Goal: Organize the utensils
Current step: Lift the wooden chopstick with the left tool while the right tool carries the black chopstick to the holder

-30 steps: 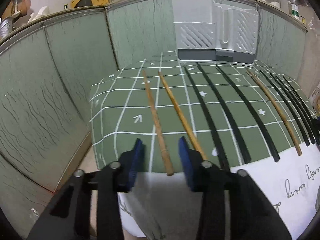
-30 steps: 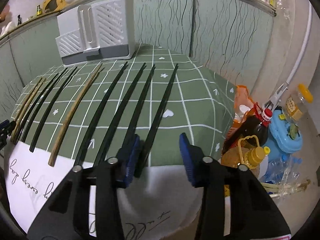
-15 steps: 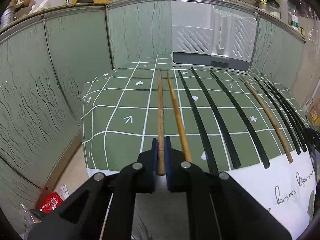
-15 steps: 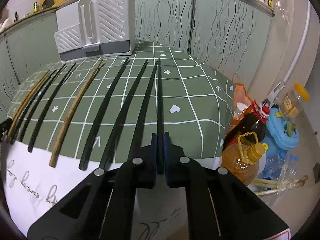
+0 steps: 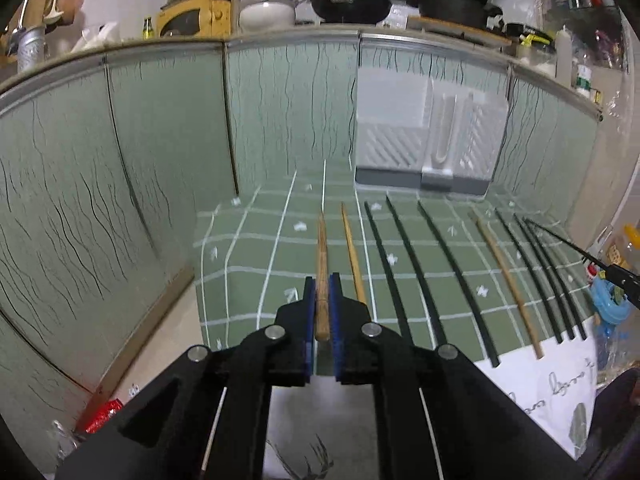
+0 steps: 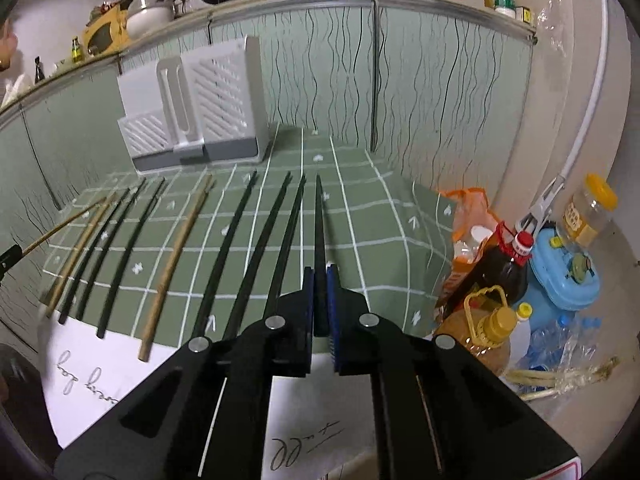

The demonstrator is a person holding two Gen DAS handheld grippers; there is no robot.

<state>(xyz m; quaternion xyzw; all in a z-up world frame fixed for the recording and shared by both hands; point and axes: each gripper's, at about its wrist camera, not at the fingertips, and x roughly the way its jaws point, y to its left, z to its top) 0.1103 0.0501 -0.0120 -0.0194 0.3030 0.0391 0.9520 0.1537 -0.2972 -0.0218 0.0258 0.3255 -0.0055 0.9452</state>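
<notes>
One second ago both grippers stood open over the near ends of the chopsticks; now both are closed and the two sticks have left the cloth. The left gripper (image 5: 321, 294) clamps the near end of a wooden chopstick (image 5: 321, 256) between its blue pads, and the stick points away toward the back wall, raised above the green checked tablecloth (image 5: 248, 280). The right gripper (image 6: 319, 292) pinches a black chopstick (image 6: 319, 232) in the same manner, its tip aimed toward the far edge of the table.

The work is only at its start, as I judge it. Along the near edge of the table, where the green cloth meets a white printed cloth (image 6: 100, 364), the other sticks lie in a row. In the left wrist view a second wooden chopstick (image 5: 354, 258) lies just beside the lifted one, then three black chopsticks (image 5: 400, 264), one more wooden chopstick (image 5: 506, 276) and several black ones toward the right edge. In the right wrist view, two black chopsticks (image 6: 280, 248) lie just beside the held one.

At the far edge, against the wall, stands the white and grey utensil holder (image 6: 200, 120). No chopstick shows in it, though its inside is hidden. So two sticks are picked up, none is stored, and the whole row remains to be carried there.
</notes>
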